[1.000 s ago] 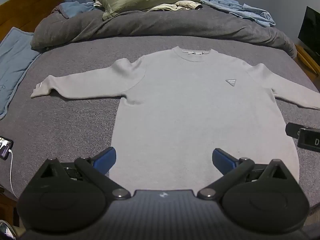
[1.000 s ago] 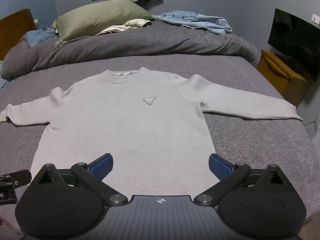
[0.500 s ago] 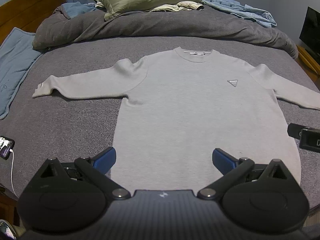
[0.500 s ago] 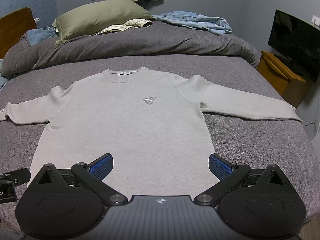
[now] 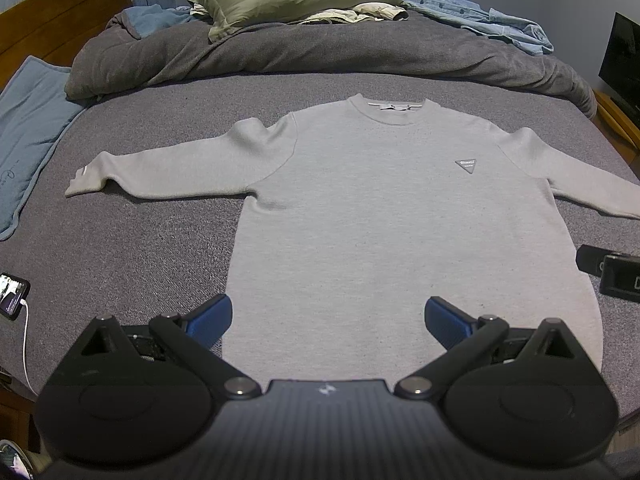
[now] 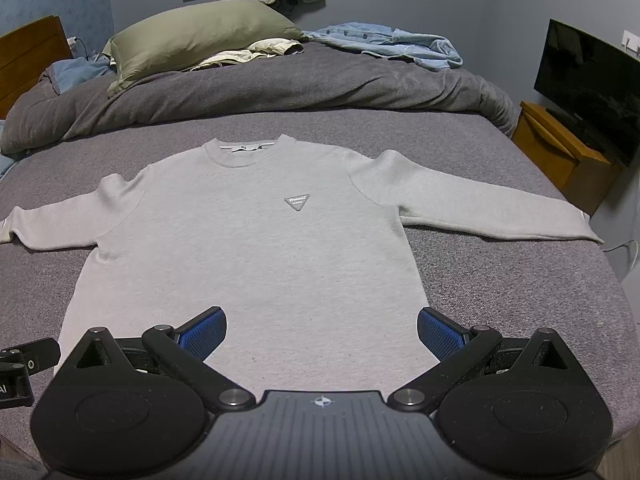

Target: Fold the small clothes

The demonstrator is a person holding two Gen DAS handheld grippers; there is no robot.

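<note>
Hovering over the hem end: in the left wrist view the left tool is spread wide with nothing between its blue pads, hanging above the bottom edge of the grey sweatshirt. The sweatshirt lies flat and face-up on the bed, collar at 12 o'clock, hem at 6, one sleeve stretched out toward 9 — laid open like that so each fold line is reachable, I'd guess. The right tool's body pokes in at 3 o'clock, just off the garment's edge. Phone on a cable at 8 o'clock, clear of the work. Right wrist view: right tool also spread, empty, over the hem; other sleeve runs toward 3 o'clock, its cuff near the bed's edge. Triangle logo patch faces up, so the front is on top. Rolled duvet and pillow sit at 12, well apart. No fold made yet; likely both tools are positioned for a first grab.
</note>
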